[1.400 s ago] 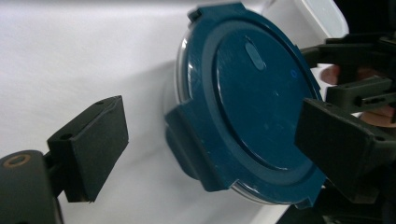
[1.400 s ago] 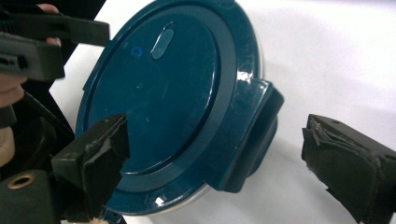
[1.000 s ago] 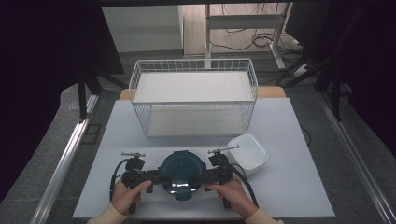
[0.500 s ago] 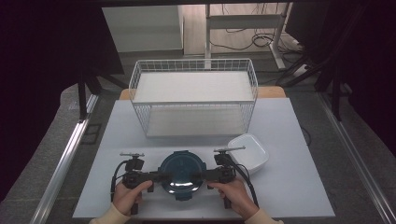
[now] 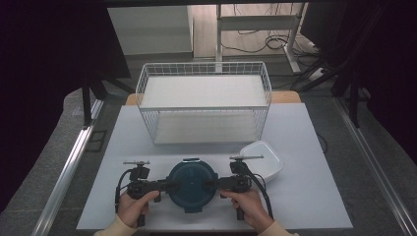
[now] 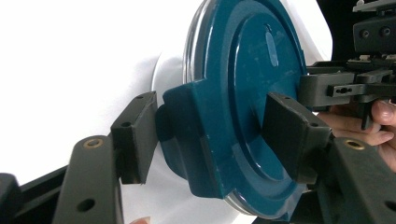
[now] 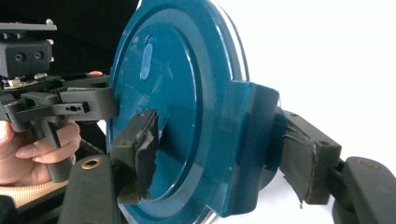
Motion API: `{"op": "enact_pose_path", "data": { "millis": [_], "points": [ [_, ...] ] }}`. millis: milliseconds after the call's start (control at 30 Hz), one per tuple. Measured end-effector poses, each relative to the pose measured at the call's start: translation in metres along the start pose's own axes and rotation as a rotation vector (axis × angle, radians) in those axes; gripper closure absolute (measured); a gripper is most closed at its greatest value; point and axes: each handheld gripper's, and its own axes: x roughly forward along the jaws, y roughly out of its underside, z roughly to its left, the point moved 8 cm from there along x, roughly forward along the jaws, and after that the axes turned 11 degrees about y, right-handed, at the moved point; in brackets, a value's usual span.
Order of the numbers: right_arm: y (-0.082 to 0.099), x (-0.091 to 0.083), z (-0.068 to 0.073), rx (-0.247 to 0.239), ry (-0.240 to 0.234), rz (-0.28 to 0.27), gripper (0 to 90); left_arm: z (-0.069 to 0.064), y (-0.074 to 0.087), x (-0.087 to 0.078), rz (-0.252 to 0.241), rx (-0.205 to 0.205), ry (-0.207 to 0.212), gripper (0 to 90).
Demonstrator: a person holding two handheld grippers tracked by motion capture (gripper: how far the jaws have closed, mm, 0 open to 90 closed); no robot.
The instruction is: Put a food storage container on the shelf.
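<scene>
Left hand-held gripper [image 6: 205,140] and right hand-held gripper [image 7: 224,163] just closing on opposite latch tabs of teal lidded container [image 5: 192,184], near bench [image 5: 305,196] front edge. I squeeze evenly, lift level; pad contact probably firm, unclear.

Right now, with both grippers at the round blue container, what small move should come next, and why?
Probably finish closing both, then lift evenly. The left gripper and right gripper each straddle a side tab of the blue lidded container; their jaws have just been closing, and the wire basket stands open behind it.
</scene>
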Motion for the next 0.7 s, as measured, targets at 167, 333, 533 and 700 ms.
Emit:
{"op": "enact_pose_path", "data": {
  "millis": [167,333,533,700],
  "points": [
    [-0.0001,-0.0025,0.0030,-0.005,-0.005,-0.012,36.0,-0.0034,-0.0028,-0.0041,-0.015,0.017,-0.009,40.3],
    [-0.0004,-0.0032,0.0056,-0.018,-0.005,-0.020,36.7,-0.0058,-0.0059,-0.0073,-0.031,0.029,-0.017,41.2],
    [-0.0012,-0.0039,0.0080,-0.046,0.001,-0.030,36.7,-0.0066,-0.0068,-0.0082,-0.032,0.036,-0.018,41.3],
    [-0.0028,-0.0057,0.0084,-0.062,0.004,-0.040,36.7,-0.0087,-0.0073,-0.0082,-0.034,0.039,-0.012,41.5]
  ]
}}
